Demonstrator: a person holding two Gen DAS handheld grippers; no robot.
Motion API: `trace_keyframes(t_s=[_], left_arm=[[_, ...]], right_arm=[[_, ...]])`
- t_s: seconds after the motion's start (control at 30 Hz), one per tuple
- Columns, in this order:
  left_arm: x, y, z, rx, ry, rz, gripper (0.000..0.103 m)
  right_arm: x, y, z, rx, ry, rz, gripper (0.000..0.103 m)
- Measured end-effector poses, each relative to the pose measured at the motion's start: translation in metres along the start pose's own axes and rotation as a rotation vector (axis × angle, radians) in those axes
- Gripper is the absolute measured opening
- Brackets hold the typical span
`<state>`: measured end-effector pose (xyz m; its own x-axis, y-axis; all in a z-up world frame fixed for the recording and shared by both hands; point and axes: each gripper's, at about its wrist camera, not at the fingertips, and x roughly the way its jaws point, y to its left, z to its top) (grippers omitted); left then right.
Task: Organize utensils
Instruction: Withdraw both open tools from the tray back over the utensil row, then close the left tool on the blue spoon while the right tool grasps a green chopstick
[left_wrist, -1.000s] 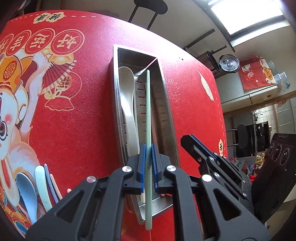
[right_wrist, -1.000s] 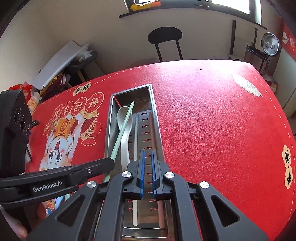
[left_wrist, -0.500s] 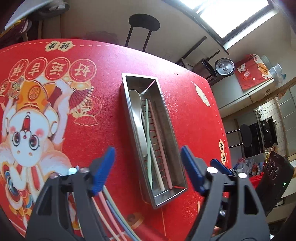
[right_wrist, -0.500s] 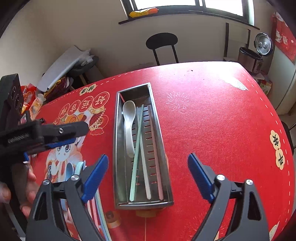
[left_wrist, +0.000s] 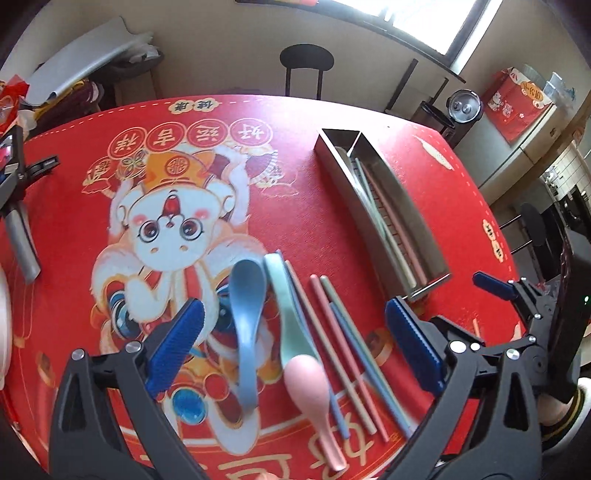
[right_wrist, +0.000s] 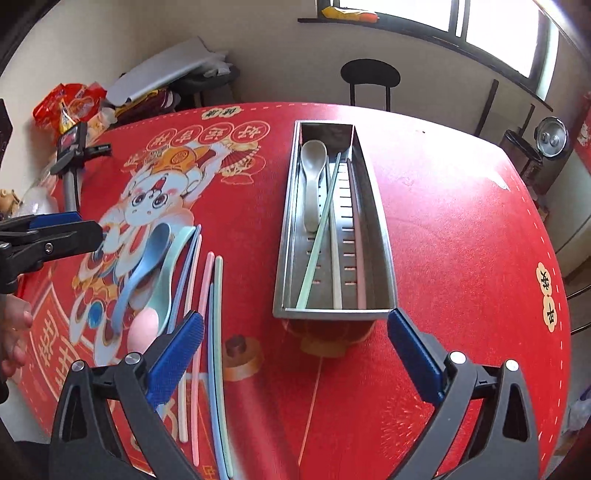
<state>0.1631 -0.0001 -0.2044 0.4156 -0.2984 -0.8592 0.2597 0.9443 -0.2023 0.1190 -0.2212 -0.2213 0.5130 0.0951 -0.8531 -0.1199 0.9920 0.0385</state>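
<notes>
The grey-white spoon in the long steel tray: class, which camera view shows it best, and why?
The right wrist view: the grey-white spoon lies fully visible in the long steel tray, bowl at the far end. In the left wrist view, the tray's near wall hides nearly all of it.
</notes>
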Motion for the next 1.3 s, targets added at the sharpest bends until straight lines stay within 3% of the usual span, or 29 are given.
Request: trace_keyframes(t_s=[0.23,0.4,0.9,1.1,1.3], left_arm=[[0.016,0.018,-0.057,0.005,0.053,0.08,0.097],[0.025,0.031,-0.075,-0.031,0.071,0.112,0.097],[0.024,0.053,-0.072,-0.069,0.061,0.161,0.097],[0.038,0.058,-0.066,-0.048,0.072,0.212,0.097],[0.053,0.065,-0.055,-0.061,0.091,0.208,0.097]], right_arm=[[0.022,0.018,-0.032,-0.079,0.091,-0.047,0.097],[0.038,0.026,-0.042,-0.127,0.139,-0.066,0.097],[0.06,0.04,-0.045,-0.182,0.193,-0.08,0.097],[0.064,0.023,-0.046,-0.075,0.21,-0.005,0.098],[0.062,0.023,-0.05,-0.08,0.184,-0.005,0.098]])
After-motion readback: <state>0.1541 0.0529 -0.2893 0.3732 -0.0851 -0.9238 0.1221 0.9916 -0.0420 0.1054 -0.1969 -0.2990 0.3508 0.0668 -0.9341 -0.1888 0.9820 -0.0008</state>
